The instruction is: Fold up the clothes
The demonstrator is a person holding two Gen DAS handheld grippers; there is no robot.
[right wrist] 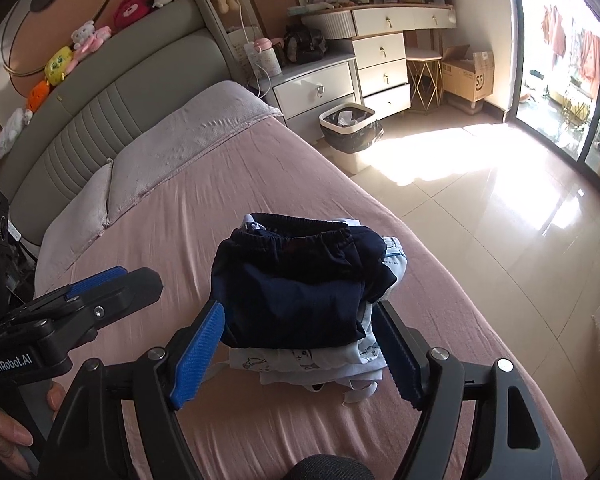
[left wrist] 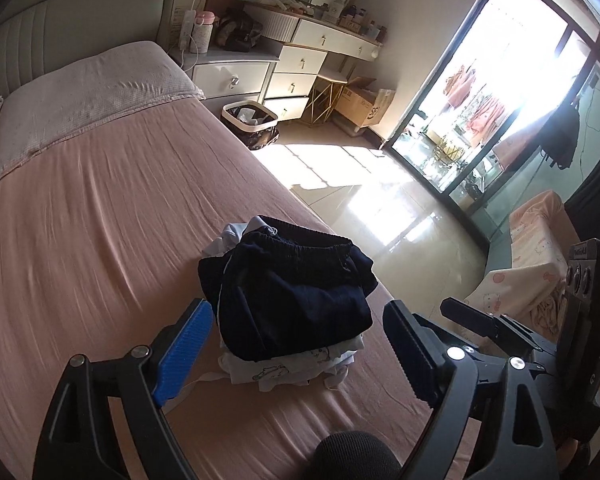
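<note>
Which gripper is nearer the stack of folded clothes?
Right. The right gripper has its open fingers straddling the stack of folded clothes, reaching its sides. The left gripper, also open, sits just short of the stack, which lies ahead between its fingers.

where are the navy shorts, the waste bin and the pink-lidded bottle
navy shorts (right wrist: 296, 292): right wrist view, middle of the top fabric panel
waste bin (right wrist: 350, 128): right wrist view, front of the black liner under the white rim
pink-lidded bottle (right wrist: 266, 58): right wrist view, its pale body
</note>
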